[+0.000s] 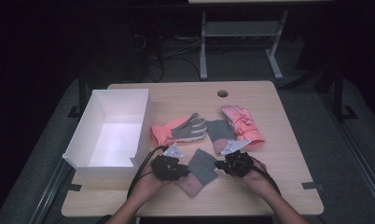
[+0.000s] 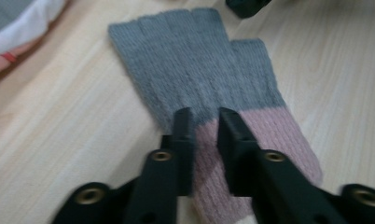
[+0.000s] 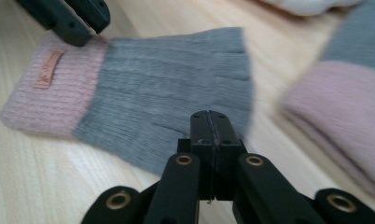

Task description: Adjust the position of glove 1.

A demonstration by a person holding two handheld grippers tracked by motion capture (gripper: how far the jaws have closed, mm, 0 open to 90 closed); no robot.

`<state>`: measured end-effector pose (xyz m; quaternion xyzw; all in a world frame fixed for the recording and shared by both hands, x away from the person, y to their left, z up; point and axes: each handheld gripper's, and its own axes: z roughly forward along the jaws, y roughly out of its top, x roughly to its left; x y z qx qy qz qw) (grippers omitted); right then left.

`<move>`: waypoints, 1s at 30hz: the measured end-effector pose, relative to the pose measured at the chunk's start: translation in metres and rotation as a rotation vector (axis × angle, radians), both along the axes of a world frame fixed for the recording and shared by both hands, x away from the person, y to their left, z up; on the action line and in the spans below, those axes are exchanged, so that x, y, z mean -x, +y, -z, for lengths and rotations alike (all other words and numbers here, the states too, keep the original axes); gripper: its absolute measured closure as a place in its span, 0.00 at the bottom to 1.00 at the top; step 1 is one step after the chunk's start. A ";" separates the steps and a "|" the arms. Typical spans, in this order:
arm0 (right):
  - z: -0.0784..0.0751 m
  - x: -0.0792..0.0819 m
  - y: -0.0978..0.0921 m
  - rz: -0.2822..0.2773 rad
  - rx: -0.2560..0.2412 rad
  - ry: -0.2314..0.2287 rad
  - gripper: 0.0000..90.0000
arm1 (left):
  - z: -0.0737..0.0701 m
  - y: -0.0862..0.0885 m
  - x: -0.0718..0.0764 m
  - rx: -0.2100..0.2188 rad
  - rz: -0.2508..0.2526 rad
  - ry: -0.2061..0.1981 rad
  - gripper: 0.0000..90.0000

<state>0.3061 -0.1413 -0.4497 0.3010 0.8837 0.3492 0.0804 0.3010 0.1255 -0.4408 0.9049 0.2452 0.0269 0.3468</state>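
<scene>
The grey and pink knit glove (image 1: 199, 171) lies flat on the worktop (image 1: 288, 186), its long axis diagonal, pink cuff toward the person, grey finger end pointing away. The left gripper (image 2: 205, 122) stands over the cuff, jaws slightly parted, pink knit between them. The right gripper (image 3: 212, 122), jaws pressed together, sits at the glove's finger end. Beyond the glove lie a matching glove (image 1: 221, 134) and two coral gloves (image 1: 176, 129); left of them, a white box (image 1: 143, 126).
</scene>
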 end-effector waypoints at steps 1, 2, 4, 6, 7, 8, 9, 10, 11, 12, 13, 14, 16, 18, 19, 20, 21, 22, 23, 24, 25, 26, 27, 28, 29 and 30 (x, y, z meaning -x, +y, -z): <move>-0.001 -0.001 -0.003 0.010 -0.003 -0.001 0.98 | 0.000 0.000 0.001 0.014 -0.016 -0.002 0.74; -0.001 -0.001 -0.003 0.010 -0.003 -0.001 0.98 | 0.000 0.000 0.001 0.014 -0.016 -0.002 0.67; -0.007 -0.009 -0.019 0.063 -0.018 -0.017 0.98 | -0.001 0.002 0.004 0.031 -0.038 0.000 0.54; -0.009 -0.013 -0.024 0.083 -0.022 -0.017 0.98 | -0.002 0.003 0.005 0.039 -0.045 0.002 0.43; -0.011 -0.017 -0.026 0.096 -0.024 -0.018 0.99 | -0.002 0.005 0.007 0.033 -0.039 0.002 0.43; -0.014 -0.028 -0.032 0.129 -0.031 -0.024 1.00 | -0.002 0.007 0.012 0.028 -0.042 -0.017 0.32; -0.015 -0.033 -0.032 0.145 -0.029 -0.026 1.00 | -0.002 0.008 0.013 0.028 -0.042 -0.020 0.28; -0.016 -0.037 -0.032 0.151 -0.027 -0.030 1.00 | -0.002 0.008 0.013 0.028 -0.042 -0.020 0.26; -0.015 -0.044 -0.032 0.164 -0.022 -0.019 1.00 | -0.001 0.013 0.019 0.021 -0.041 -0.023 0.24; -0.015 -0.044 -0.032 0.164 -0.022 -0.019 1.00 | -0.001 0.013 0.019 0.021 -0.041 -0.023 0.23; -0.015 -0.049 -0.030 0.174 -0.008 -0.025 1.00 | 0.000 0.015 0.021 0.022 -0.045 -0.021 0.23; -0.011 -0.060 -0.027 0.184 -0.003 -0.017 1.00 | 0.001 0.017 0.024 0.026 -0.051 -0.017 0.22; -0.009 -0.063 -0.026 0.186 0.008 -0.014 1.00 | 0.002 0.019 0.026 0.023 -0.049 -0.017 0.22; -0.004 -0.069 -0.022 0.190 0.039 -0.013 1.00 | 0.005 0.018 0.028 0.035 -0.056 -0.010 0.22; 0.001 -0.070 -0.021 0.190 0.054 0.001 1.00 | 0.005 0.018 0.028 0.036 -0.052 -0.011 0.22; 0.003 -0.070 -0.022 0.185 0.057 -0.003 1.00 | 0.006 0.017 0.028 0.036 -0.052 -0.008 0.22; 0.003 -0.069 -0.022 0.188 0.052 0.002 1.00 | 0.007 0.018 0.027 0.023 -0.043 -0.008 0.22; 0.002 -0.068 -0.023 0.186 0.054 0.001 1.00 | 0.007 0.018 0.027 0.023 -0.043 -0.008 0.22; 0.002 -0.067 -0.024 0.182 0.057 -0.001 1.00 | 0.009 0.017 0.027 0.027 -0.047 0.000 0.22; 0.002 -0.067 -0.024 0.182 0.057 -0.001 1.00 | 0.009 0.017 0.027 0.027 -0.047 0.000 0.22; 0.002 -0.066 -0.024 0.182 0.057 0.000 1.00 | 0.010 0.017 0.027 0.029 -0.049 0.003 0.22; 0.003 -0.063 -0.025 0.177 0.057 -0.001 1.00 | 0.010 0.017 0.026 0.027 -0.049 0.003 0.22; 0.003 -0.061 -0.025 0.176 0.054 0.004 1.00 | 0.010 0.017 0.026 0.021 -0.043 0.000 0.22; 0.003 -0.060 -0.026 0.171 0.058 0.005 1.00 | 0.010 0.017 0.025 0.016 -0.043 0.003 0.22; 0.003 -0.058 -0.026 0.169 0.059 0.004 1.00 | 0.011 0.017 0.025 0.018 -0.048 0.005 0.22; 0.003 -0.058 -0.026 0.169 0.059 0.004 1.00 | 0.011 0.017 0.025 0.018 -0.048 0.005 0.22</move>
